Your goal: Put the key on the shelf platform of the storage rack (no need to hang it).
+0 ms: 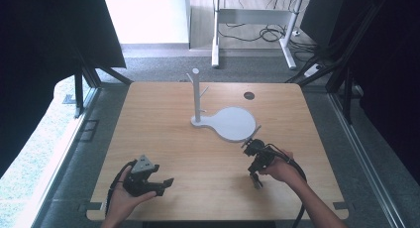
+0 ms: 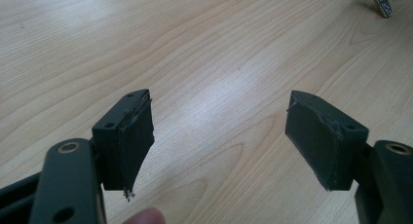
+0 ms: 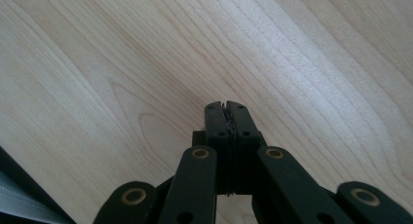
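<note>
Left tongs spread wide over bare worktop. Right tongs pressed together, tips down near worktop; white stand just beyond them.

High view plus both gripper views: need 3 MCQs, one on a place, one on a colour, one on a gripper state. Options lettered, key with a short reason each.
1. Where does the stand sit on the table?
A. Near left corner
B. Middle, toward the far edge
C. Near right corner

2. What colour is the stand?
A. White
B. Red
C. Black

3. How do the two grippers stand?
A. Both open
B. Left shut, right open
C. Left open, right shut

Key:
1 B: the high view shows its post and round base at mid-table, beyond both hands.
2 A: post and base are plain white.
3 C: the left gripper has jaws wide apart over bare wood; the right gripper has jaws pressed together with nothing between.
</note>
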Demonstrator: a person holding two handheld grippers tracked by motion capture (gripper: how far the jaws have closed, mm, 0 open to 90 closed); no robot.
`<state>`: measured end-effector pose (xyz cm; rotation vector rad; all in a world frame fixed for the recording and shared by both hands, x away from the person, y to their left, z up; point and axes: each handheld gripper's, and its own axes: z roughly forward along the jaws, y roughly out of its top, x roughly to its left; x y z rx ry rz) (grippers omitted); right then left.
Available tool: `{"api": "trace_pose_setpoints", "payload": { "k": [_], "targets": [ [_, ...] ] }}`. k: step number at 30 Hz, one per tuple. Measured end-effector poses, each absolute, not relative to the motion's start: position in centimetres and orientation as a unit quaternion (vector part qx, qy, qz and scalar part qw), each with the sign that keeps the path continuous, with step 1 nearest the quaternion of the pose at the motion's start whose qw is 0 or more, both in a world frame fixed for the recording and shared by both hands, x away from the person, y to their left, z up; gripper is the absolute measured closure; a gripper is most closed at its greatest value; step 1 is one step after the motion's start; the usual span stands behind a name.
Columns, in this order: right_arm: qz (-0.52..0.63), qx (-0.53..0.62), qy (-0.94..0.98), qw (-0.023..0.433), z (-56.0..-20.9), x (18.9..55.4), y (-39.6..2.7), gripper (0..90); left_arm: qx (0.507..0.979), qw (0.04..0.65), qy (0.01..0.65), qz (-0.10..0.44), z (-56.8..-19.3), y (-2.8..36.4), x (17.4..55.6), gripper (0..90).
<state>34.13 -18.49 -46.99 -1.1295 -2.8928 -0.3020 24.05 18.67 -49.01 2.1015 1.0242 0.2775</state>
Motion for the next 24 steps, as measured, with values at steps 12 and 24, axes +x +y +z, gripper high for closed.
{"api": "trace_pose_setpoints", "payload": {
  "k": [12, 24],
  "targets": [
    [-0.107, -0.357, -0.928, 0.0, -44.7, 34.2, -19.1, 90.0, 0.823, 0.385, 0.403, 0.111, -48.9, 18.7, 24.0, 26.1],
    [-0.113, -0.36, -0.926, -0.015, -42.4, 34.6, -19.7, 90.0, 0.822, 0.385, 0.404, 0.111, -49.0, 18.9, 24.1, 26.1]
  ]
}}
